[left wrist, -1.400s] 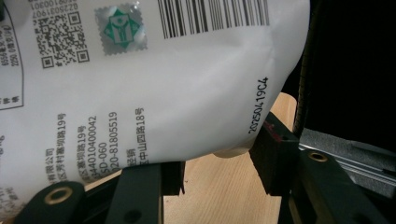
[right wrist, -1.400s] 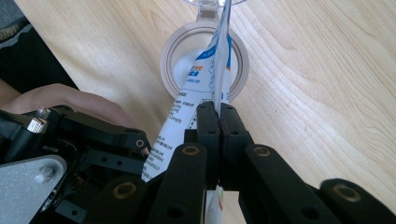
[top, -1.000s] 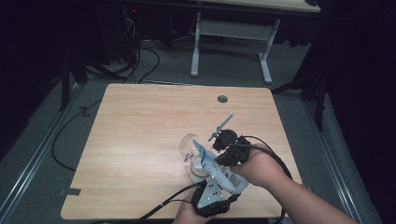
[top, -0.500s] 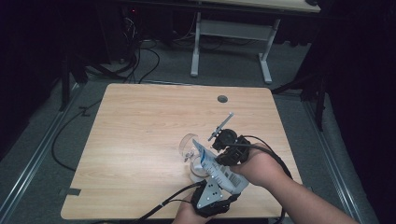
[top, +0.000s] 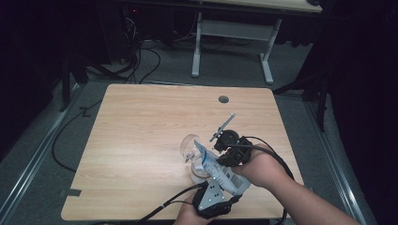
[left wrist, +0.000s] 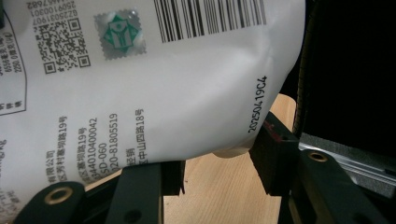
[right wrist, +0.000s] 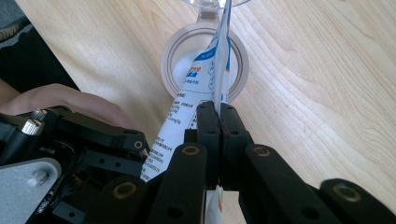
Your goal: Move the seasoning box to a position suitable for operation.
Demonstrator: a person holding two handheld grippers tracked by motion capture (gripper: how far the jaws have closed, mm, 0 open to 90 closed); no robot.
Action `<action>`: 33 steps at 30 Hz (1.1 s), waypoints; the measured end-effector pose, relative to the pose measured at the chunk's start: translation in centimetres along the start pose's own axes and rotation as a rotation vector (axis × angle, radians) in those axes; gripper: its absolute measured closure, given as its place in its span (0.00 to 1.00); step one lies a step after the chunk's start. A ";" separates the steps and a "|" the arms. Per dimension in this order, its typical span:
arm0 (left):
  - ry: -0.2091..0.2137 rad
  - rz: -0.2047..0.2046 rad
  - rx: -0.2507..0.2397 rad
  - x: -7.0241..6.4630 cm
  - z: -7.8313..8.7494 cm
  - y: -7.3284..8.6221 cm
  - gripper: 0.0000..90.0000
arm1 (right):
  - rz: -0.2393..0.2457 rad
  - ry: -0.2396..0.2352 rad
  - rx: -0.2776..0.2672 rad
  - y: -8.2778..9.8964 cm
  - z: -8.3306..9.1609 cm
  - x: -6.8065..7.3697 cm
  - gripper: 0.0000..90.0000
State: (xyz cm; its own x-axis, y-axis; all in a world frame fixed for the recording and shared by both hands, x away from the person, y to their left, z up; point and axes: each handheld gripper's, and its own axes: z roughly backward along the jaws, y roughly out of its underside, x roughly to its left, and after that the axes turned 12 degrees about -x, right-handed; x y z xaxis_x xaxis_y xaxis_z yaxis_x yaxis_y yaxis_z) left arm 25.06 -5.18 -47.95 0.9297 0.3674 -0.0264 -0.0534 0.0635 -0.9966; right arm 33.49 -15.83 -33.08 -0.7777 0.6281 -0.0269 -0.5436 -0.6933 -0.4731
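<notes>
Right gripper (right wrist: 218,109) clamped on white pouch (top: 219,168) edge over jar (right wrist: 204,60); left gripper (left wrist: 217,170) gripping pouch's near end, near table (top: 141,131) edge.

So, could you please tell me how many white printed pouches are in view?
1: the white printed pouch, pinched by the right gripper, its tip over the round container.

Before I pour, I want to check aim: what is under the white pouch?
Under the white pouch stands a round container with its mouth open; the pouch hides part of its inside, so any contents cannot be seen.
</notes>
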 end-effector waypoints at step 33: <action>-0.007 0.003 -0.009 0.3 0.2 -0.2 0.66 | 0.010 0.000 -0.004 -0.5 -0.1 0.0 1.00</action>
State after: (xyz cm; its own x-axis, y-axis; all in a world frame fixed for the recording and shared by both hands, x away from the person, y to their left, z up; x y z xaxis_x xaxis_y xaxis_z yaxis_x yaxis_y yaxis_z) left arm 25.24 -4.94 -47.75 0.9268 0.3743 -0.0290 -0.0531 0.0542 -0.9971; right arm 33.74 -15.44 -32.98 -0.7830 0.6212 -0.0313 -0.5347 -0.6980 -0.4763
